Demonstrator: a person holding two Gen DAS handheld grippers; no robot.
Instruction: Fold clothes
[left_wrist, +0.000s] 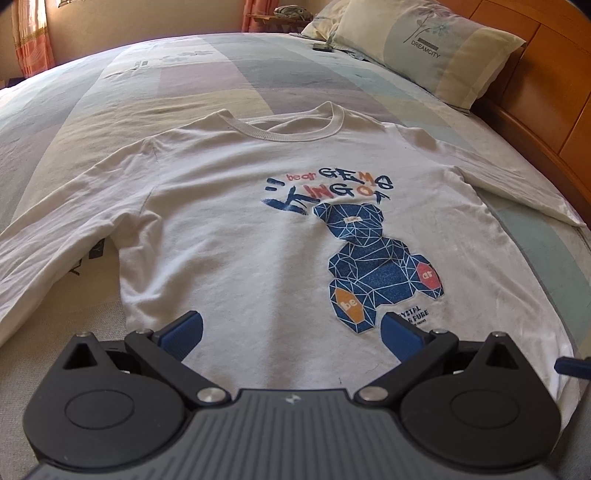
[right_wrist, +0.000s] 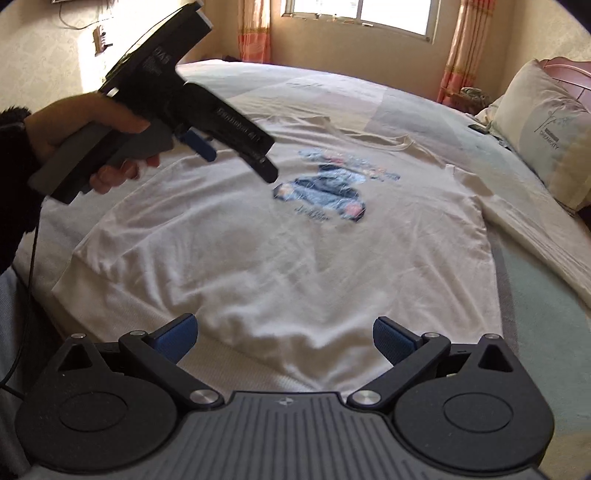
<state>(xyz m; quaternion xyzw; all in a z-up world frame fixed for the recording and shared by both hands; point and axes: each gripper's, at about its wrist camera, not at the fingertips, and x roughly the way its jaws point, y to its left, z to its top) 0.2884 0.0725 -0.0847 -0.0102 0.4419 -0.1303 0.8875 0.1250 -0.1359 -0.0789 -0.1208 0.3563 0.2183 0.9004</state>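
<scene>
— White cotton, is that the shirt (left_wrist: 258, 221) between the left gripper's (left_wrist: 291, 332) jaws?
— It lies flat on the bed (left_wrist: 110, 110), spread out ahead of and under those jaws, which stand wide apart and hold nothing. Its blue bear print (left_wrist: 380, 266) sits just beyond the right-hand finger.
— And the right gripper (right_wrist: 284, 336)?
— Jaws apart too, empty, above the shirt's hem; the cloth there is wrinkled.
— Anything in the way?
— Ahead and to the left of its jaws, a hand (right_wrist: 85, 129) holds the left gripper over the shirt. One sleeve (right_wrist: 535, 236) stretches off to the right.
— Farther off?
— A pillow (left_wrist: 424, 48) well beyond, right of the jaws, with a small dark object (left_wrist: 322, 46) beside it. Curtains (right_wrist: 465, 48) frame a window (right_wrist: 354, 14).
</scene>
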